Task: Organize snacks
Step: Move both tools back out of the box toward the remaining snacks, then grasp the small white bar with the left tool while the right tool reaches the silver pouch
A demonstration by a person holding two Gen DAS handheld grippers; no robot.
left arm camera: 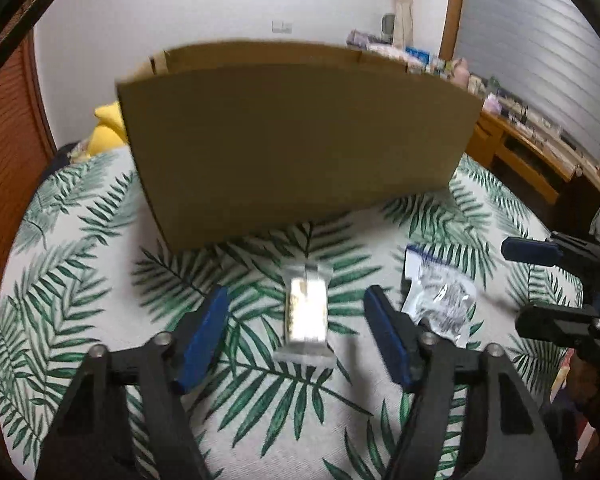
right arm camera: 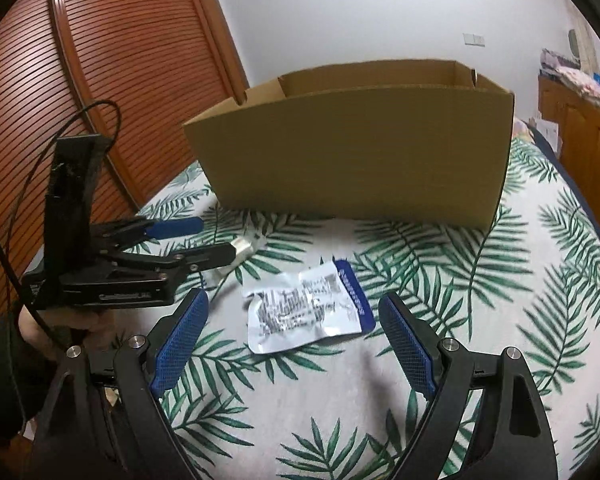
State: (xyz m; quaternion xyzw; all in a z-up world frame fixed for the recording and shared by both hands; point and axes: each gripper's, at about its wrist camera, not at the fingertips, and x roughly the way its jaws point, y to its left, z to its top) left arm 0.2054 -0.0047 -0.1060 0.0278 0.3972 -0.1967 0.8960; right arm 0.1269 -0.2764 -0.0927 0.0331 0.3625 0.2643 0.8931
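**Both snacks not yet boxed**

My left gripper (left arm camera: 296, 300) gapes wide around the clear-wrapped bar (left arm camera: 305, 312); my right gripper (right arm camera: 294, 306) gapes around the white-blue pouch (right arm camera: 308, 306). Neither is gripped. Both lie on the leaf-print cloth (right arm camera: 500, 280), short of the cardboard box (right arm camera: 356, 152).

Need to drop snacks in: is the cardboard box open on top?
Open: the cardboard box shows upright flaps and inner walls in the right wrist view.

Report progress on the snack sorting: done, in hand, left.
Done: nothing visibly; the cardboard box interior is mostly hidden. In hand: nothing. The left gripper is open around the clear-wrapped snack bar; the right gripper is open facing the white-and-blue packet. Left: both snacks lie on the leaf-print cover, outside the box.
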